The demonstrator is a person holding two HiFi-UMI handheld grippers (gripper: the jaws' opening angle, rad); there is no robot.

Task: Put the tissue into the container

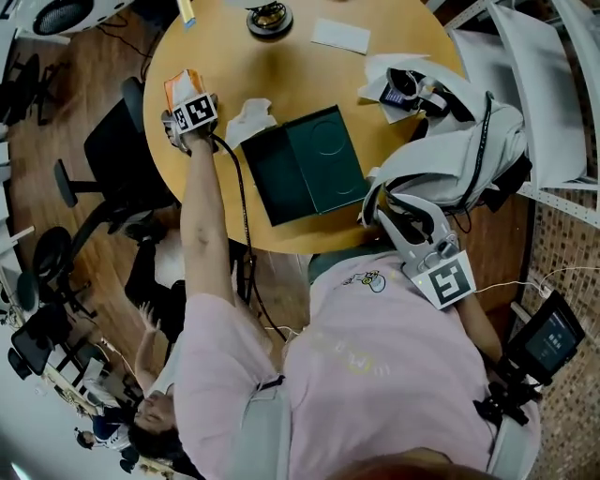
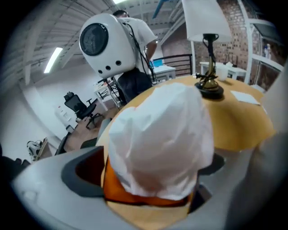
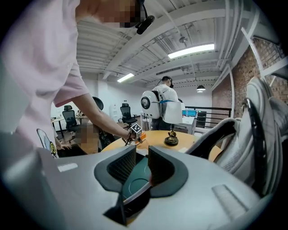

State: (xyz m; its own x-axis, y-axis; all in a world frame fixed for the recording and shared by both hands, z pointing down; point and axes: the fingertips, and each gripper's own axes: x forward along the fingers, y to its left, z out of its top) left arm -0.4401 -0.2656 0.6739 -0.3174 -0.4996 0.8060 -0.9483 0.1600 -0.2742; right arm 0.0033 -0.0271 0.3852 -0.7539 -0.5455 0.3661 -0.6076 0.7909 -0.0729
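A dark green container (image 1: pixel 305 164) lies open in the middle of the round wooden table (image 1: pixel 234 47). A crumpled white tissue (image 1: pixel 249 118) rests on the table just left of it. My left gripper (image 1: pixel 185 101) is at the table's left edge, around an orange tissue pack (image 1: pixel 178 84). In the left gripper view a white tissue (image 2: pixel 162 139) sticks up out of that pack (image 2: pixel 135 195). The jaws of the left gripper (image 2: pixel 144 179) stand wide, with a gap showing beside the pack. My right gripper (image 1: pixel 398 214) hovers at the near table edge, open and empty (image 3: pixel 141 164), facing the container (image 3: pixel 135 179).
A white backpack (image 1: pixel 459 150) fills the table's right side, with small items on paper (image 1: pixel 403 89) behind it. A lamp base (image 1: pixel 270 19) and a white sheet (image 1: pixel 340 36) sit at the far edge. An office chair (image 1: pixel 117 141) stands left of the table. A white robot (image 2: pixel 110 42) stands beyond.
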